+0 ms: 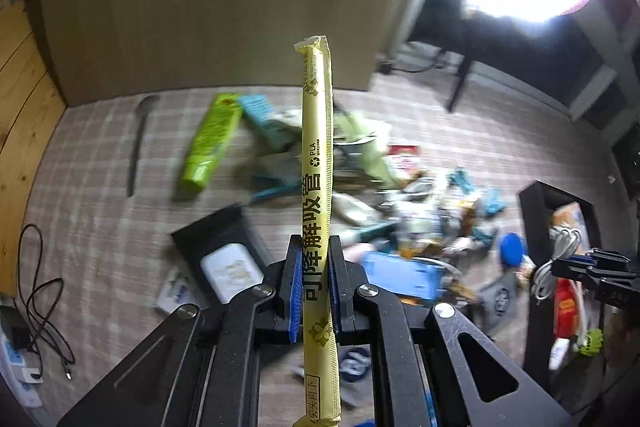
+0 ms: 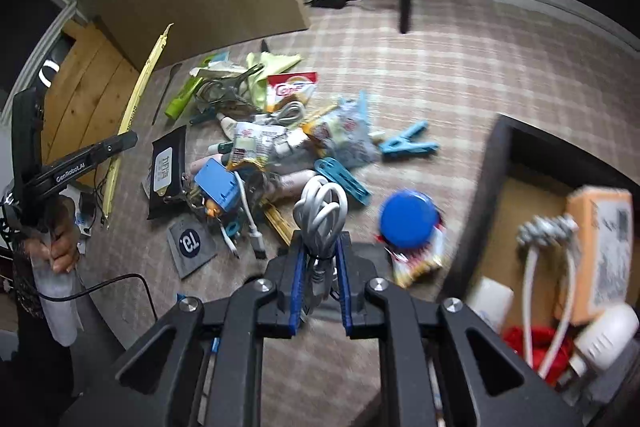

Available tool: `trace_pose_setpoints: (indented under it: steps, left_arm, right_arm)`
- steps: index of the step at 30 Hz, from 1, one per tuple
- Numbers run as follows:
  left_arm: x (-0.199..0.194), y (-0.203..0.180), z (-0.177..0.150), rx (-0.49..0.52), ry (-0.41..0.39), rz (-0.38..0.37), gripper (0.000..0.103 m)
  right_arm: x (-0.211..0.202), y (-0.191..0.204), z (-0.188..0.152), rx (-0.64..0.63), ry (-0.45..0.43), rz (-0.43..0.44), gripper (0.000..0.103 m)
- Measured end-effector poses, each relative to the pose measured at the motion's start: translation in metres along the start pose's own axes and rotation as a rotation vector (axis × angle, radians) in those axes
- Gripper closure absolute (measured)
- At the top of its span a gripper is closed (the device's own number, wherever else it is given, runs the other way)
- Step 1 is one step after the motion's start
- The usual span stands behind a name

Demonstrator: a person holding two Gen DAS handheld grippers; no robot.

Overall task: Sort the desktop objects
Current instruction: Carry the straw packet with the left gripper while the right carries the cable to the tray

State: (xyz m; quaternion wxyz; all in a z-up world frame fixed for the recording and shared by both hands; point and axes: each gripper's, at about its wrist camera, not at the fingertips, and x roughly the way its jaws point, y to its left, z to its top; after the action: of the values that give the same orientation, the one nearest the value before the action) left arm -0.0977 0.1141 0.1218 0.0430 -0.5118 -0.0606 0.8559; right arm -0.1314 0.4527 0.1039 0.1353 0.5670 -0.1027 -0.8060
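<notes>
My left gripper (image 1: 314,291) pinches the wrapped straw (image 1: 317,187) upright above the clutter; my right gripper (image 2: 322,279) pinches a coiled white cable (image 2: 320,211) near the black bin (image 2: 496,163). I carry both clear, and let go only once above the bin

Black tongs (image 2: 320,267), blue pads (image 2: 297,279)

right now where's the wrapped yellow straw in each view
Left wrist view: the yellow straw stands up the centre, clamped in the left hand-held gripper.
Right wrist view: it runs as a thin curved strip at far left.
Shared landmark: the blue round lid beside the clutter pile.
</notes>
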Motion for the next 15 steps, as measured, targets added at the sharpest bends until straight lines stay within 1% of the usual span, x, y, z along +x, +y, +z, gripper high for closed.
trace_pose_setpoints:
  steps: [4,6,7,15]
  left_arm:
    - [-0.007,-0.048,-0.004,0.057,-0.016,-0.057,0.093]
    - [-0.008,-0.08,-0.009,0.096,-0.017,-0.096,0.093]
    - [-0.01,-0.09,-0.012,0.108,-0.016,-0.108,0.093]
    - [0.003,-0.209,-0.04,0.242,0.035,-0.244,0.093]
  right_arm:
    - [-0.029,-0.024,-0.023,0.042,-0.02,-0.037,0.088]
    - [-0.044,-0.039,-0.036,0.067,-0.029,-0.062,0.088]
    - [-0.047,-0.046,-0.042,0.079,-0.033,-0.073,0.088]
    - [-0.093,-0.107,-0.095,0.189,-0.054,-0.166,0.088]
